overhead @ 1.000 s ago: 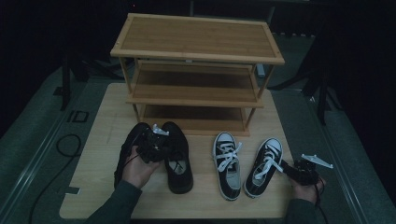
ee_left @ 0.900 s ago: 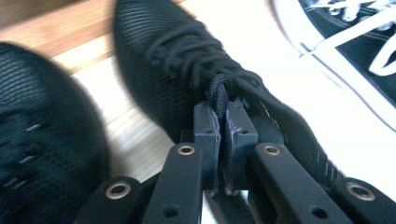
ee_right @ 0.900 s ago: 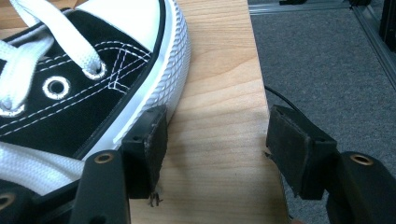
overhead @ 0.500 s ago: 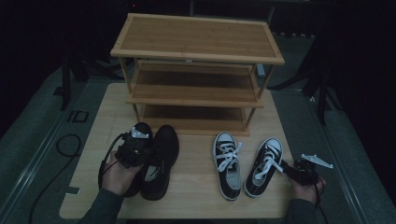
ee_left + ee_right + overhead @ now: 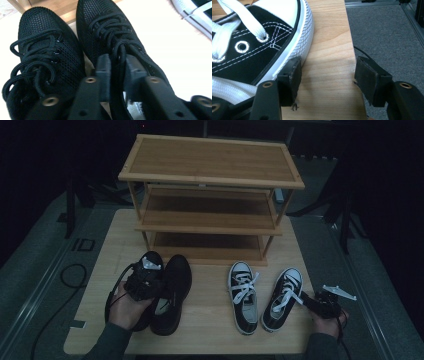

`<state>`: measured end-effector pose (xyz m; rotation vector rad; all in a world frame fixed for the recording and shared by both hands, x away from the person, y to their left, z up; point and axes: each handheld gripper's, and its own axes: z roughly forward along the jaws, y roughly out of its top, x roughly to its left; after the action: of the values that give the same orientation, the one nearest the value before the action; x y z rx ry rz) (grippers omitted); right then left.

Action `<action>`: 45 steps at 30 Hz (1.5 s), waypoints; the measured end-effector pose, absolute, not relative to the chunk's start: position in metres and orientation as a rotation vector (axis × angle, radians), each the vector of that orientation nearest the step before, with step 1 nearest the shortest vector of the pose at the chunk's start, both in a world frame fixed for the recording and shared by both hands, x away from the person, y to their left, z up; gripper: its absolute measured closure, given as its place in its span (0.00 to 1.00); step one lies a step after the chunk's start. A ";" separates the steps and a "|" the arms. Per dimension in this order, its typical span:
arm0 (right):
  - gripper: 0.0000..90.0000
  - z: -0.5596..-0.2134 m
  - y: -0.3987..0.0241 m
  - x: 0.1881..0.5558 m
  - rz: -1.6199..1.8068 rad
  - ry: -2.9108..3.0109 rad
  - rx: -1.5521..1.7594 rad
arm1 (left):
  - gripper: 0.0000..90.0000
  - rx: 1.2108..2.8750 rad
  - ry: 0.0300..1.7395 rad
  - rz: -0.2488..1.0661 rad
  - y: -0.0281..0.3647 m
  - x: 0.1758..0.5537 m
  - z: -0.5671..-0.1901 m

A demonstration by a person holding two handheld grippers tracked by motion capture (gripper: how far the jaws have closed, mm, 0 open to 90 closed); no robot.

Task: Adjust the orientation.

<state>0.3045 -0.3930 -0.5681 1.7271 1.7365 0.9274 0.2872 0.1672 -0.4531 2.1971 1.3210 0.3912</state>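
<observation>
The right black shoe (image 5: 169,295) of the dark pair lies on the near left part of the table (image 5: 210,320), toe toward the rack, touching the left black shoe (image 5: 146,270) beside it. In the left gripper view the left gripper (image 5: 117,72) has its two jaws standing on either side of this shoe's tongue and laces; the jaws have just been opening, and there is a thin gap beside the laces, so the pads look to be loosening rather than clamping. I judge this a release after dragging the shoe next to its mate.

The risk from here: the laces run between the jaws, and if the hand lifts away before the jaws are wide enough, a loop could catch on a pad and tug the shoe out of line or tip it onto its neighbour.

Farther right, the two sneakers sit side by side, toes toward the shelf rack (image 5: 210,195). The right gripper (image 5: 328,77) rests with jaws wide apart and nothing between them, its left pad just beside the rubber sole of the right sneaker (image 5: 262,45).

Compared with a second ago, the right black shoe has swung: it lay angled across the table to the right of the left hand (image 5: 125,305), and now sits straight against the left shoe. The sneakers and right hand (image 5: 327,320) are unchanged.
</observation>
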 end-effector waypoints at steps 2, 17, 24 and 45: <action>0.43 -0.568 -0.393 0.304 0.928 1.737 1.727 | 0.75 2.192 1.318 0.396 0.169 0.286 -0.451; 0.43 -0.568 -0.393 0.304 0.927 1.737 1.727 | 0.38 2.167 1.382 0.506 0.184 0.274 -0.445; 0.42 -0.568 -0.393 0.304 0.926 1.738 1.726 | 0.21 2.165 1.429 0.471 0.188 0.272 -0.449; 0.42 -0.568 -0.393 0.305 0.926 1.736 1.727 | 0.44 2.218 1.452 0.283 0.189 0.288 -0.473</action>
<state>0.3045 -0.3929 -0.5681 1.7270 1.7363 0.9263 0.2882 0.1889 -0.4731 2.2179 1.4518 0.2831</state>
